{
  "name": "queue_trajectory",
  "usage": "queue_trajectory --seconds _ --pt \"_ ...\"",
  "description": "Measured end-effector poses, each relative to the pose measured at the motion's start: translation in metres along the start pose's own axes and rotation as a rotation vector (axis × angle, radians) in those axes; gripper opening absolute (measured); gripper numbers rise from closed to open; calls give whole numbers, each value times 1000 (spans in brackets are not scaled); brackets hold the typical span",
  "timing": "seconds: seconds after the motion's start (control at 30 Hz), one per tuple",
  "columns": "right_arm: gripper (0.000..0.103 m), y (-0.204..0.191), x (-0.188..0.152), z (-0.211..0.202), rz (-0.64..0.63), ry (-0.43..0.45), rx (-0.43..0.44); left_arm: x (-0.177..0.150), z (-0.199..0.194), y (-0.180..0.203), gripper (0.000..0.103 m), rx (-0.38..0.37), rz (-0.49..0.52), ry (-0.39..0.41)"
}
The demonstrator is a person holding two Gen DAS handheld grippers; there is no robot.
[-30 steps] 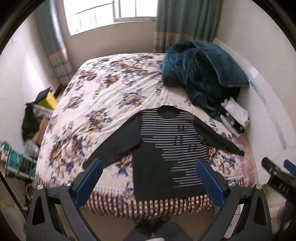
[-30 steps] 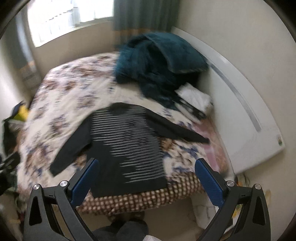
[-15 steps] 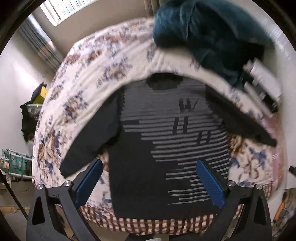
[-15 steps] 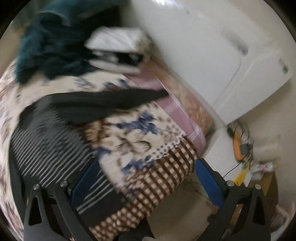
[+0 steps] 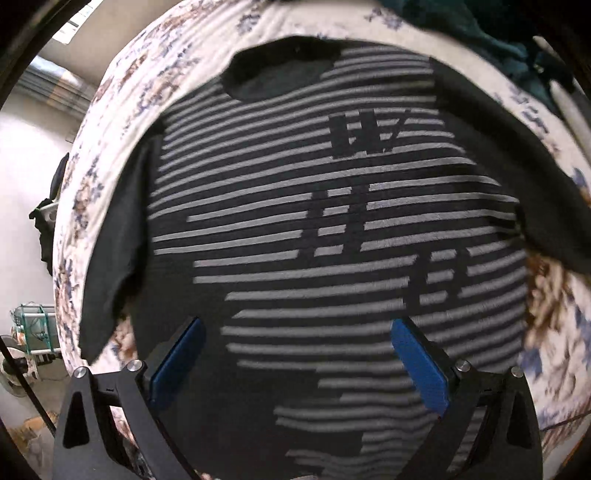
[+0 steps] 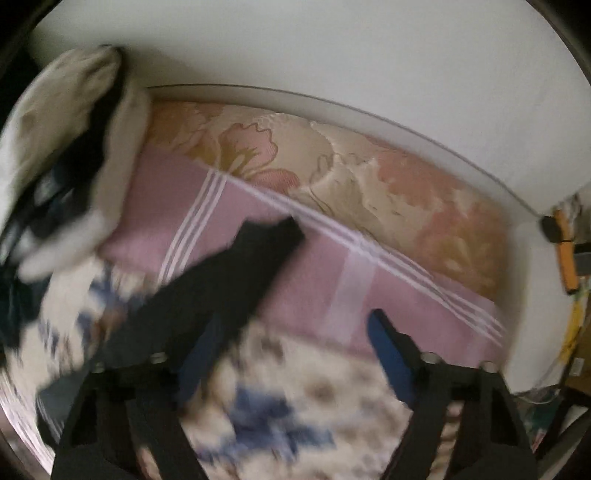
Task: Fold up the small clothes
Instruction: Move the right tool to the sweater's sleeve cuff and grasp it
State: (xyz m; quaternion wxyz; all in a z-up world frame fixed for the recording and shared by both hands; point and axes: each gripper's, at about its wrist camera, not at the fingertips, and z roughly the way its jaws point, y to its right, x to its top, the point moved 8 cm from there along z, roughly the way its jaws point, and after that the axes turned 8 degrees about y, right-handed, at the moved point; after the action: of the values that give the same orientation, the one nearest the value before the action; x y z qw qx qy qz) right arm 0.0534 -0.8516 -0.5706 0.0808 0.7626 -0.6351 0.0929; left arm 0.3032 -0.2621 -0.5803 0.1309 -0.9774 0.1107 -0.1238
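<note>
A dark sweater with grey stripes [image 5: 295, 229] lies flat on the floral bed cover, collar at the top of the left wrist view, both sleeves spread out. My left gripper [image 5: 295, 354] hovers open just above its lower body, nothing between the blue pads. In the right wrist view one black sleeve [image 6: 229, 280] runs diagonally, its cuff resting on a pink striped sheet [image 6: 325, 266]. My right gripper [image 6: 291, 347] points down over the sleeve's edge; its jaws are closing, the left pad [image 6: 201, 350] close to the sleeve, no grip visible.
A stack of folded white and dark clothes [image 6: 66, 158] lies left of the sleeve. The white headboard [image 6: 332, 51] rises behind the bed. A teal blanket [image 5: 491, 26] sits at the far corner. Clutter and orange cables [image 6: 565, 251] lie on the floor beside the bed.
Both grippers dropped from a high view of the whole bed to close above the sweater. The right one swung to the right sleeve end and its jaws narrowed.
</note>
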Motion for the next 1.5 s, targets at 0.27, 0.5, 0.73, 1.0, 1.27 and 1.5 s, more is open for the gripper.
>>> queue_trajectory --seconds 0.27,0.5,0.73,1.0,1.27,1.5 --pt "76 -28 3 62 -162 15 -123 3 31 26 103 12 35 -31" --pt "72 33 -53 41 -266 -106 -281 -11 38 26 103 31 80 -64" --pt "72 4 -45 7 152 -95 141 -20 44 18 103 68 98 -84" --pt "71 -99 -74 56 41 -223 -44 -22 44 29 103 89 125 -79" --pt "65 -63 -152 11 -53 -220 -147 -28 58 35 103 64 120 -70" --pt "64 -51 -182 -30 238 -132 133 -38 89 32 103 -80 -4 -89"
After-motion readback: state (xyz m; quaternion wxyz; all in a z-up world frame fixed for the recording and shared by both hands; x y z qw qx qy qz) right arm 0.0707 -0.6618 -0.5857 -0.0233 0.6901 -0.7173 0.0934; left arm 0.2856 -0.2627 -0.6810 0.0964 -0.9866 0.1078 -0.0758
